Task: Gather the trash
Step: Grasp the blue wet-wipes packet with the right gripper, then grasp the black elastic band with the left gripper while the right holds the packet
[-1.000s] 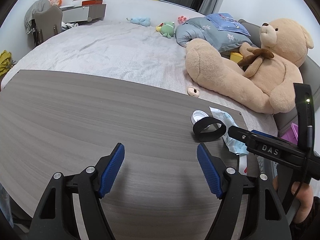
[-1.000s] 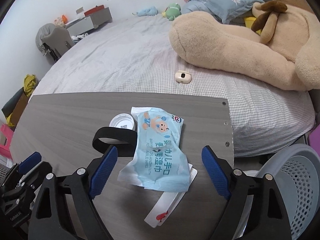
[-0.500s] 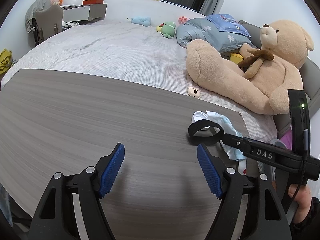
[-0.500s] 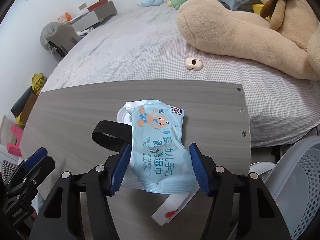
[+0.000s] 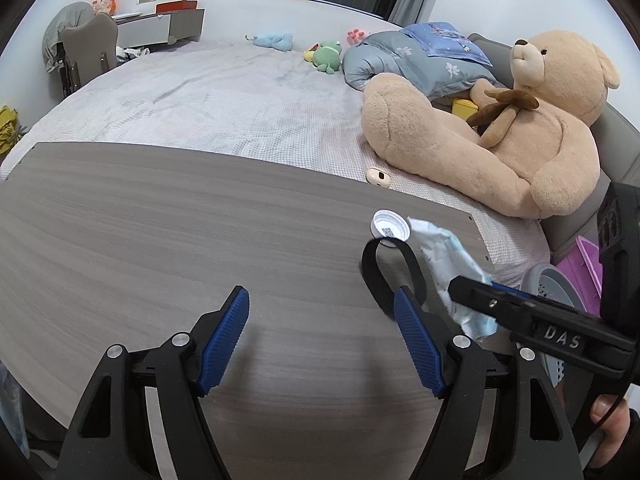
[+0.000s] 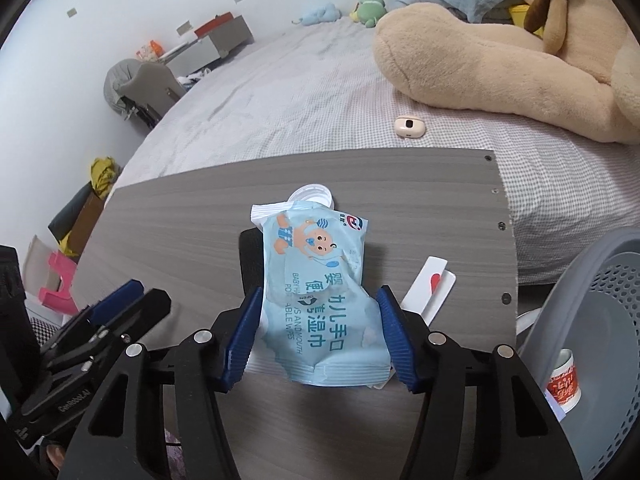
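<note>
While the right claw (image 6: 318,340) closes, both blue pads press the sides of the light-blue wipes packet (image 6: 320,300), which is crumpled between them at the right end of the grey surface (image 6: 180,216). Under the packet a black strap loop (image 5: 378,276) is mostly covered, and only the rim of a white cap (image 6: 312,193) peeks out behind. A white wrapper (image 6: 430,288) is half hidden by the right finger. The left claw (image 5: 322,338) hangs open over bare wood, gripping nothing. At the right edge a grey basket (image 6: 592,320) is cut off; a red-printed cup (image 6: 564,380) sits inside.
</note>
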